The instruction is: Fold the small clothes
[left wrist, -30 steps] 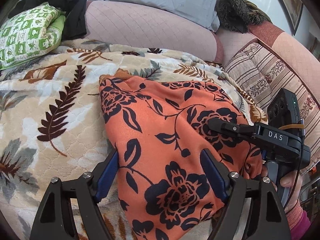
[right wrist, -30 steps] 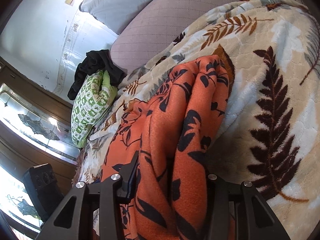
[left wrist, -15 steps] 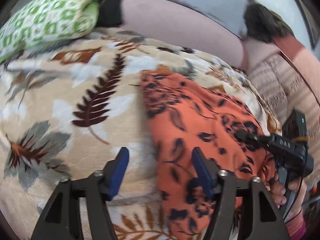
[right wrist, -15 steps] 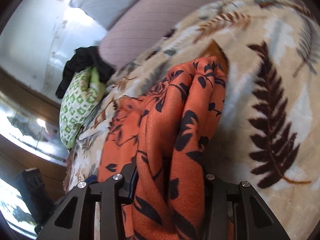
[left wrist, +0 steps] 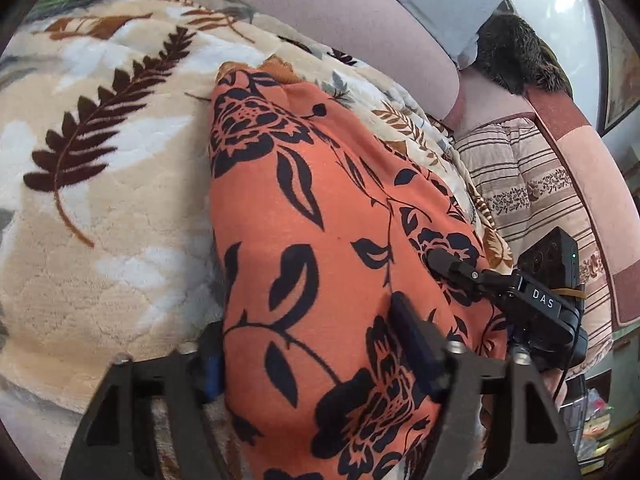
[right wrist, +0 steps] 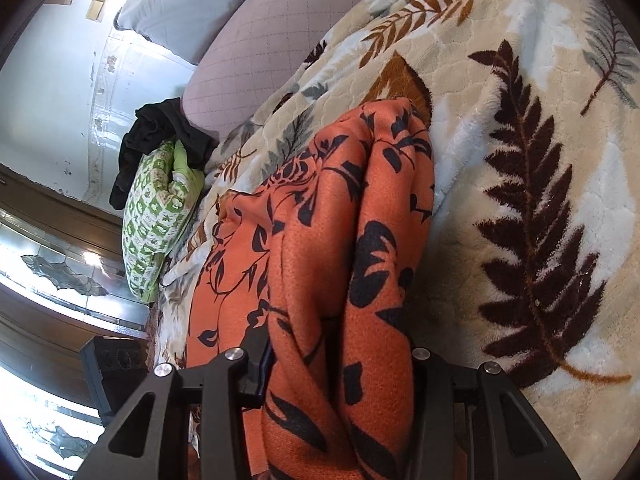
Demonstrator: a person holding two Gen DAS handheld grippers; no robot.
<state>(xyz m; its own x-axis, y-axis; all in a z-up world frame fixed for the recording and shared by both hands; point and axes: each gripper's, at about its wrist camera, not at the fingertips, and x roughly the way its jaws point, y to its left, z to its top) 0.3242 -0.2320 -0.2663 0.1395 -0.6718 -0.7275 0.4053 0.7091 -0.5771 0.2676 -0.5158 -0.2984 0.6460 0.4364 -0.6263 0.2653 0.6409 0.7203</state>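
The left gripper (left wrist: 316, 344) fills the bottom of the left wrist view, its jaws having just been closing, with the near end of the orange floral garment (left wrist: 320, 240) between them; the left pad is tucked under the cloth's edge and the right finger (left wrist: 412, 340) lies on top of it, though whether the pads truly press I cannot tell. The right gripper (right wrist: 340, 354), at the bottom of its own view, is clamped on a bunched, thick fold of the same garment (right wrist: 320, 240); in the left wrist view its black fingers (left wrist: 452, 268) enter from the right edge and pinch the cloth's right side.

The leaf-patterned blanket (left wrist: 100, 200) covers most of both frames, and the garment lies on it, folded, running from centre frame down to the bottom. A mauve quilted bolster (left wrist: 340, 12) crosses the top. A green-and-white cushion (right wrist: 156, 224) sits at middle left of the right wrist view, with a black garment (right wrist: 160, 132) on top of it.
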